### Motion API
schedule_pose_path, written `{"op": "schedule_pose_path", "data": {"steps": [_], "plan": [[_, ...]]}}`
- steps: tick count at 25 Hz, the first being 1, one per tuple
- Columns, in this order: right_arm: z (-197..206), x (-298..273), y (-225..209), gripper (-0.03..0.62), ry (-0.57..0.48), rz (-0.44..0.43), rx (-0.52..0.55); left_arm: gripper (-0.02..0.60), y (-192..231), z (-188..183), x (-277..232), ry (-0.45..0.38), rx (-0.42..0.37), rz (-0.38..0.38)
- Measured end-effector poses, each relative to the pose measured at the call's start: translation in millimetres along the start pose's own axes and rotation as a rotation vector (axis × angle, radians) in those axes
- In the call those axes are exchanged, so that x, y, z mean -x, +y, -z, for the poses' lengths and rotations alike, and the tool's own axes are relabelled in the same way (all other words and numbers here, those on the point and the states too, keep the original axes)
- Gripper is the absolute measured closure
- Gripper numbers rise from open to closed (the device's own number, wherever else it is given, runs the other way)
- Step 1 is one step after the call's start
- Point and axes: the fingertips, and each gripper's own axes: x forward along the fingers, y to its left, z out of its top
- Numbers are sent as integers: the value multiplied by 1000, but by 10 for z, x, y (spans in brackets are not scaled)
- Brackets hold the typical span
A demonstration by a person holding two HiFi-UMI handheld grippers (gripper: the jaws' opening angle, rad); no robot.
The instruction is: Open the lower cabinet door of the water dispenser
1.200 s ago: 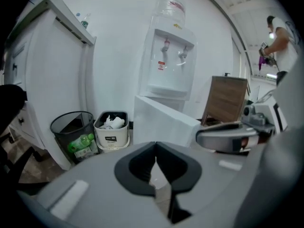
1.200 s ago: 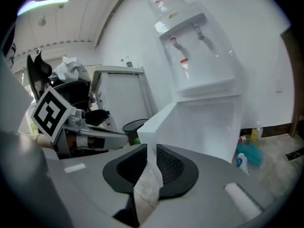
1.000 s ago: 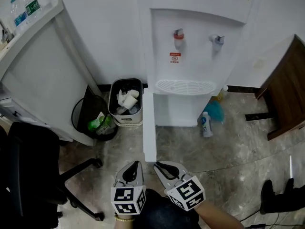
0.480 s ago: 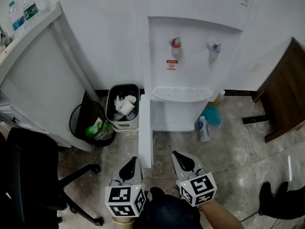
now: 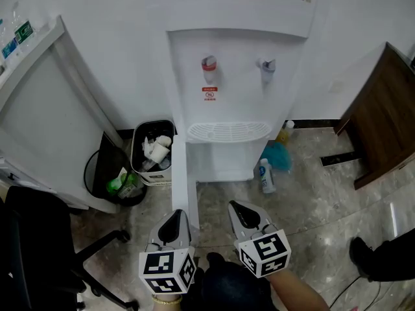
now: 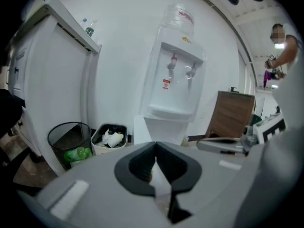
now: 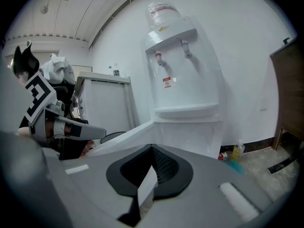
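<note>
The white water dispenser [image 5: 235,76] stands against the wall, its red and blue taps above the drip tray [image 5: 228,131]. Its lower cabinet door [image 5: 182,180] is swung out toward me on the left side and shows edge-on; the same door [image 7: 126,136] slants across the right gripper view. My left gripper [image 5: 176,213] hovers just left of the door's free end, jaws shut and empty [image 6: 155,145]. To the right of that end is my right gripper [image 5: 235,205], also shut with nothing held [image 7: 151,147]. Neither touches the door.
A grey bin of paper cups [image 5: 153,153] and a black mesh bin [image 5: 109,175] sit left of the dispenser beside a white cabinet [image 5: 48,109]. An office chair [image 5: 32,245] is at lower left. Bottles [image 5: 264,175] lie right of the base, near a wooden panel [image 5: 379,118].
My right gripper has pulled away to the right from the door's free edge and its jaws have come together. Both grippers rose a little. The door stays swung open.
</note>
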Motion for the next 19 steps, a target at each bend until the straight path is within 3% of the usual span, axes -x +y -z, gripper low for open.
{"op": "schedule_pose_path", "data": {"steps": [19], "plan": [[-94, 3, 92, 597, 2, -1, 20, 574, 2, 17, 4, -6, -3, -1]]}}
